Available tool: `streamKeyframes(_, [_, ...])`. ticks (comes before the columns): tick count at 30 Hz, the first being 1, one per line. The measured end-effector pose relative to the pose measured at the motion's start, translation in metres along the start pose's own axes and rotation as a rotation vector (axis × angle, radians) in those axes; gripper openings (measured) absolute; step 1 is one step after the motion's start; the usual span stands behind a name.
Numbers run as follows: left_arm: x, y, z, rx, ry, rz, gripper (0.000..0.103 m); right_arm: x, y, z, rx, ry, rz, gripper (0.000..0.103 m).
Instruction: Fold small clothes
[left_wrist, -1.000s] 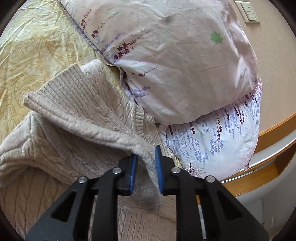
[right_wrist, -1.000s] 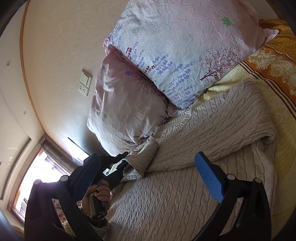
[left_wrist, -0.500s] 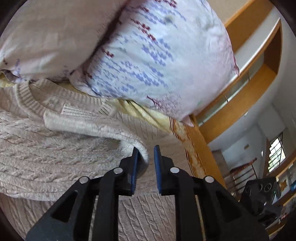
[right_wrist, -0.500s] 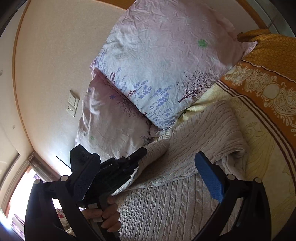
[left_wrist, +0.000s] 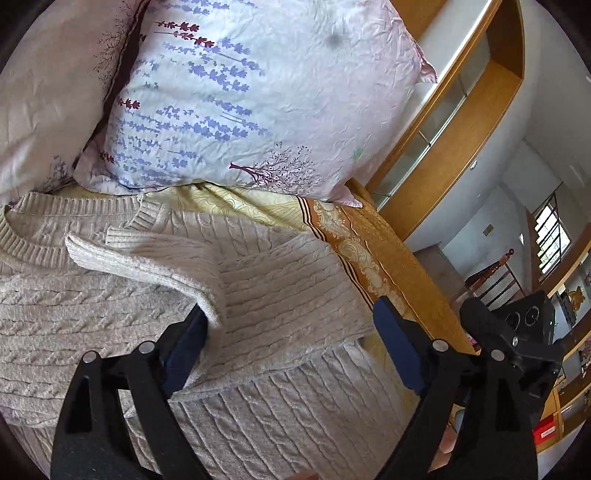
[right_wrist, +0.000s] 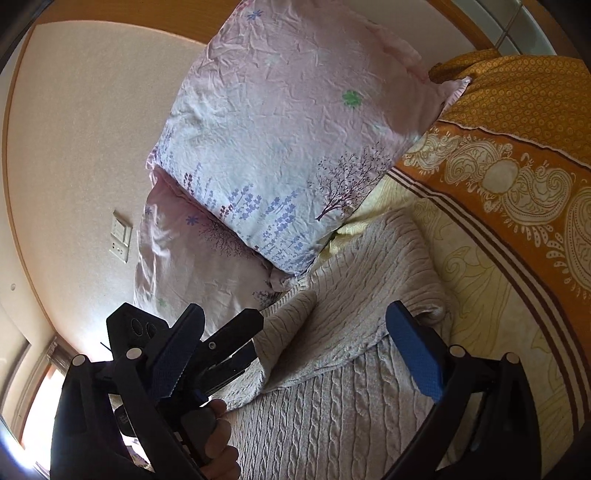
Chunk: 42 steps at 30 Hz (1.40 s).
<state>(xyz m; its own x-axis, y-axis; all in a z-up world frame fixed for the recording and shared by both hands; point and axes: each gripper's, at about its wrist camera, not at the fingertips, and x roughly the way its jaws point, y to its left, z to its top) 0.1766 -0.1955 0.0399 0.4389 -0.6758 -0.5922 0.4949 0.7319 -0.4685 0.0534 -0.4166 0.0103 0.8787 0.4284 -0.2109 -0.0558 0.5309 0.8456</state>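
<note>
The beige cable-knit sweater lies on the yellow patterned bedspread below two floral pillows, its sleeve folded across, beneath the wide-open left gripper and wide-open right gripper.

My left gripper has its jaws spread wide, blue pads facing each other across the gap, nothing pinched between them; one blue pad sits at lower left, the other at lower right. My right gripper is equally wide apart, its fingers reaching forward and empty. From the right wrist I can see my left hand wrapped round the left gripper's handle
</note>
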Motion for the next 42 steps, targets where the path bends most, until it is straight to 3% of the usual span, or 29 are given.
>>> streamKeyframes(3, [0.009,-0.003,0.006,-0.018,0.014,-0.022,0.091,-0.01,-0.005,0.004,0.018,-0.055,-0.004,0.101])
streamKeyframes(6, [0.024,-0.006,0.003,-0.036,0.086,-0.074,0.091,-0.011,-0.008,0.006,0.025,-0.073,-0.022,0.101])
streamKeyframes(11, [0.025,0.005,-0.006,-0.098,0.098,-0.232,0.091,-0.009,-0.011,0.007,0.035,-0.068,-0.041,0.099])
streamKeyframes(14, [0.026,-0.005,-0.007,-0.027,0.108,-0.2,0.091,-0.009,-0.013,0.008,0.043,-0.07,-0.047,0.099])
streamKeyframes(18, [0.032,-0.041,-0.006,0.156,0.091,-0.039,0.099,-0.01,-0.015,0.008,0.05,-0.077,-0.056,0.098])
streamKeyframes(21, [0.031,-0.047,0.005,0.121,0.05,-0.056,0.101,-0.012,-0.015,0.008,0.053,-0.096,-0.046,0.098])
streamKeyframes(24, [0.039,-0.052,0.008,0.151,0.076,-0.03,0.101,-0.015,-0.018,0.009,0.063,-0.106,-0.053,0.097])
streamKeyframes(27, [0.037,-0.05,0.001,0.192,0.067,-0.072,0.101,-0.017,-0.02,0.01,0.073,-0.113,-0.057,0.096])
streamKeyframes(29, [0.034,-0.056,-0.005,0.281,0.064,-0.066,0.101,-0.019,-0.019,0.01,0.067,-0.126,-0.056,0.095])
streamKeyframes(32, [0.039,-0.075,-0.021,0.473,0.104,0.072,0.1,-0.02,-0.018,0.012,0.062,-0.134,-0.062,0.094])
streamKeyframes(34, [0.031,-0.084,-0.034,0.565,0.092,0.101,0.1,-0.02,-0.02,0.011,0.066,-0.129,-0.064,0.093])
streamKeyframes(38, [0.004,-0.074,-0.041,0.54,0.101,0.042,0.101,-0.019,-0.017,0.011,0.051,-0.121,-0.071,0.088])
streamKeyframes(42, [-0.039,-0.03,-0.041,0.406,0.129,0.101,0.101,-0.004,-0.01,0.01,0.024,0.007,-0.125,0.078])
